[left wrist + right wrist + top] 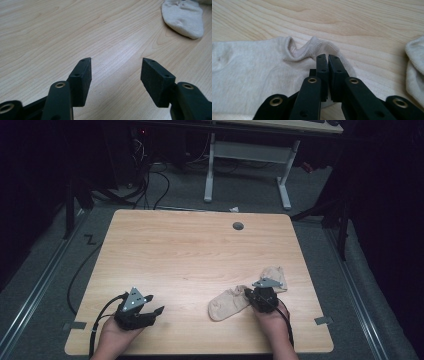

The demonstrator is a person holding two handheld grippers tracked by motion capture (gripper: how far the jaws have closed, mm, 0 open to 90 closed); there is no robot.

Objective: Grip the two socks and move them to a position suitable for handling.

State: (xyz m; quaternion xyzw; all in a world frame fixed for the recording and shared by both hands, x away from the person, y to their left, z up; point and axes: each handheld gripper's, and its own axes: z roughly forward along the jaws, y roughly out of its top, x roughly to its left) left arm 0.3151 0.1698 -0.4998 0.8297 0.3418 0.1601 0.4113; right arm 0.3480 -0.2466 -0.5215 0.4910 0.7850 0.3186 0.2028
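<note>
Two socks on the tabletop [190, 250]; right gripper [328, 58] pinches one sock [257, 82] at its cuff, left gripper [116, 62] gapes empty. Lifting's probably next.

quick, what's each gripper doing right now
left gripper: open, holding nothing
right gripper: jaws shut on the cuff of the beige sock

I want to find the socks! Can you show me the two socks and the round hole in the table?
Near sock [227, 304], high view, on its toe half.
Far sock [278, 274], high view, on its upper end.
Round hole [238, 226], high view, on its middle.
</note>
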